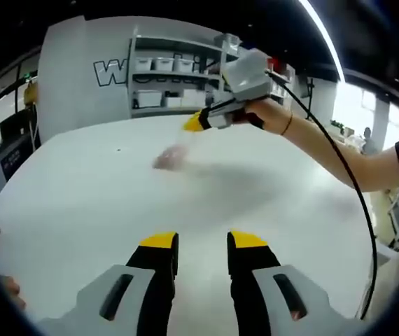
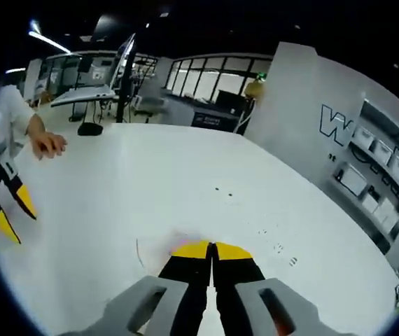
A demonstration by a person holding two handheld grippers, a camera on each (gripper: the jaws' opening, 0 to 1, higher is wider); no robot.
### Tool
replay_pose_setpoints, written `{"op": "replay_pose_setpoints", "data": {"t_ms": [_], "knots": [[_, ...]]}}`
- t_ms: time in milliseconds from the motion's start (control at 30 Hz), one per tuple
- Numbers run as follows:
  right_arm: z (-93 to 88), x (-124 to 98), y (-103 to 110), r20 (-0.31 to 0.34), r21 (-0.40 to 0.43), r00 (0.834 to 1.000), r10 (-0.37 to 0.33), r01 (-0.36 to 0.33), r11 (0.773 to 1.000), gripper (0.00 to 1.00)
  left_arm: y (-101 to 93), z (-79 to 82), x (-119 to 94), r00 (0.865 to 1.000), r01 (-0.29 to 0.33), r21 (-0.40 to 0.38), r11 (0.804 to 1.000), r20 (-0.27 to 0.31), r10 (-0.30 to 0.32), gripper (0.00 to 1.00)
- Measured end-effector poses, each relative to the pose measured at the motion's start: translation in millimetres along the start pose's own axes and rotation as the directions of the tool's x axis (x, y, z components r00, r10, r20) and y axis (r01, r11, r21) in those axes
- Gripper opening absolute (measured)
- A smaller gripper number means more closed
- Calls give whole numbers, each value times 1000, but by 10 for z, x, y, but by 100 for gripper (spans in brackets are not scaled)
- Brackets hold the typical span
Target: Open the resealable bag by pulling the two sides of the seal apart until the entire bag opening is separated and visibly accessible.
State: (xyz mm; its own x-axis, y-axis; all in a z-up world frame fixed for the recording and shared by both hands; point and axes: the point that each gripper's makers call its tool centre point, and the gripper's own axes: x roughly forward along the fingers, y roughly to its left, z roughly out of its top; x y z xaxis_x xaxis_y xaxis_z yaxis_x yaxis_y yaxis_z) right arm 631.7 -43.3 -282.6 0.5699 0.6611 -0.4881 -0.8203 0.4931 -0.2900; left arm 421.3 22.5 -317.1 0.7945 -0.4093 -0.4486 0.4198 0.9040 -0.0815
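Holding the bag (image 1: 173, 157) off the desk (image 1: 80, 210), the right tongs (image 2: 211, 246) are clenched, jaws pressed together with no gap between the yellow tips; in the right gripper view a thin clear film edge and a pink blur sit just at those tips, so the grip looks to be on the bag's upper edge. In the left gripper view the same tongs enter from the right, tips pointing left and down, with the clear bag hanging below them and its pinkish contents blurred near the bottom.

Left tongs (image 1: 203, 246): released, jaws parted, nothing between them, low over the white desk. In the right gripper view they appear at the left edge, well apart from the bag.

Key relation: bag lies ahead of the left tongs, across bare desk, long axis running from the right tips down toward the desk. Judged next need: left tongs travel forward and take the free side of the seal opposite the right grip. Seal line itself too blurred to locate.

Writing: large outlined "W" on the grey wall (image 1: 108, 71), remaining letters cut off by a shelf unit (image 1: 164, 80); the same "W" shows in the right gripper view. No label readable on the bag.
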Motion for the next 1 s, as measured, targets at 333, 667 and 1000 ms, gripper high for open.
{"op": "replay_pose_setpoints", "data": {"t_ms": [333,667,1000], "knots": [[-93,19,291,-24,20,995,95,-95,995,0,-14,1,5,1000,2,1,1000,-2,-2,29],[-82,142,352,-11,45,993,114,-113,993,0,2,-18,-8,1000,-4,3,1000,-7,4,28],[-258,381,377,-69,22,990,124,-122,992,0,16,-33,-9,1000,-7,-3,1000,-6,7,28]]}}
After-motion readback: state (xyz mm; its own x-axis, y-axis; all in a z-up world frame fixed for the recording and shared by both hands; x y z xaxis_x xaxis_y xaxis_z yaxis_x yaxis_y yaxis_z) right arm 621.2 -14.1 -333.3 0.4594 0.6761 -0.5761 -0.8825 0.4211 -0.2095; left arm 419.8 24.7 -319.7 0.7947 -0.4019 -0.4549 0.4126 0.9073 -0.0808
